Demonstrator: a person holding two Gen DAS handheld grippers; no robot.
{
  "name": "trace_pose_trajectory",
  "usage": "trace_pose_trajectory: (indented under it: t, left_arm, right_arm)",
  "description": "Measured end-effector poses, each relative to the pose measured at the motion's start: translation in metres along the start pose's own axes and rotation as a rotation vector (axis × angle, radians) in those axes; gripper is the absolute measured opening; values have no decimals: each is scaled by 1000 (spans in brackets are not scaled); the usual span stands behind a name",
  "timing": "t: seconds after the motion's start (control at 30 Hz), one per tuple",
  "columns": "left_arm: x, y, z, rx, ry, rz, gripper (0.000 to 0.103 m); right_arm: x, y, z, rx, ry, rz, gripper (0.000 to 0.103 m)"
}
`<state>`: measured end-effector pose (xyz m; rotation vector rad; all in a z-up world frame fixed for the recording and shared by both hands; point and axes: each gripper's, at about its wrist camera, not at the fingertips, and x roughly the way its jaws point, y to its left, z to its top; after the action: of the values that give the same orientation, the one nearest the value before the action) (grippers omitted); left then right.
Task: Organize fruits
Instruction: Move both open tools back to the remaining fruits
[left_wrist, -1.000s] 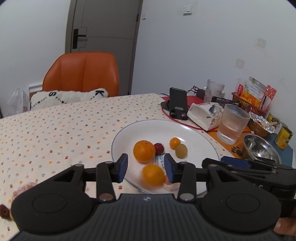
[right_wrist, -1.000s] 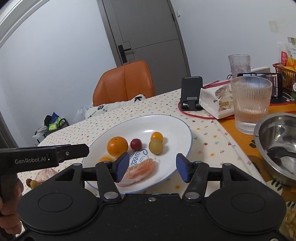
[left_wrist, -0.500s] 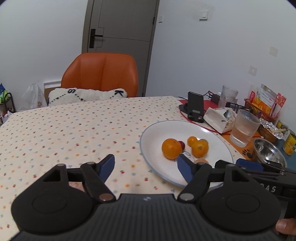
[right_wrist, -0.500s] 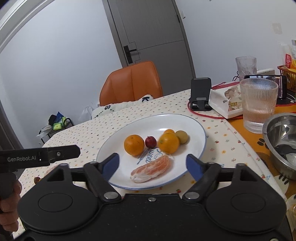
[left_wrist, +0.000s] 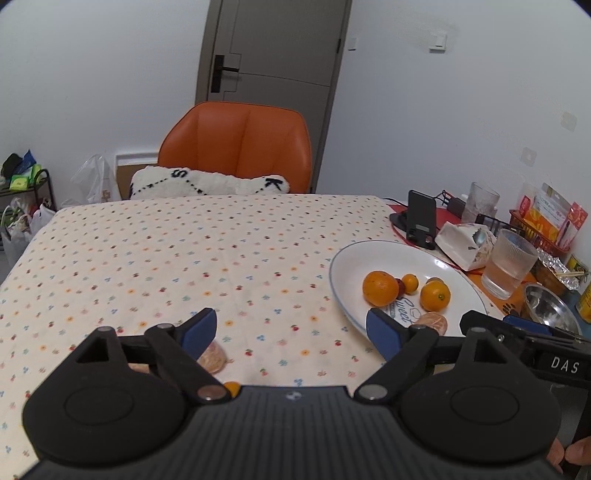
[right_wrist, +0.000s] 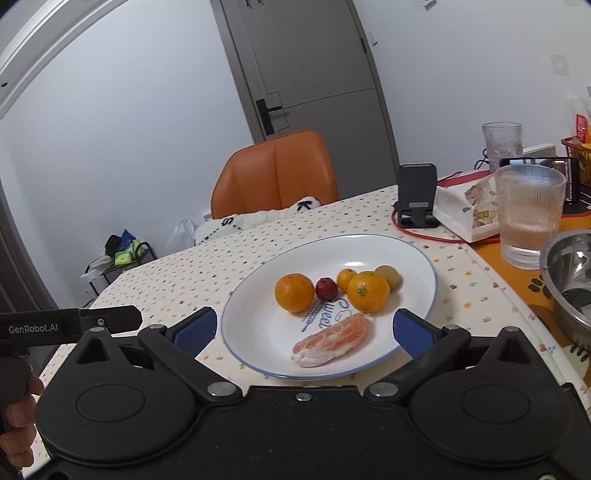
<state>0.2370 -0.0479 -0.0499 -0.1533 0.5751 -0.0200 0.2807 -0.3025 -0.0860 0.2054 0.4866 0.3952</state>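
The left claw (left_wrist: 291, 330), spread and empty, hangs over the surface (left_wrist: 184, 258). A loose peeled segment (left_wrist: 212, 358) lies at its seven o'clock, partly hidden, nearest this hand. The right claw (right_wrist: 304, 328) gapes empty before the plate (right_wrist: 417, 258) of fruit, at the left claw's two o'clock.

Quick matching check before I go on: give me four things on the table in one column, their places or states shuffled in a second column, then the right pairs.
Things:
1. peeled citrus piece
2. small red fruit
3. ribbed glass
4. steel bowl

Places or states:
A. right edge of view, on the orange mat
B. between two oranges on the plate
C. partly filled with water
D. near rim of the plate

Pairs: 1-D, 2-B, 3-C, 4-A
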Motion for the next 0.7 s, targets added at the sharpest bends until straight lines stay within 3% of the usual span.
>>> trace_pose_trajectory:
  t: [0.7]
  left_arm:
    - [-30,62,-14,-72,-25,92,87]
  right_arm:
    - [13,44,-11,-64,85,132,103]
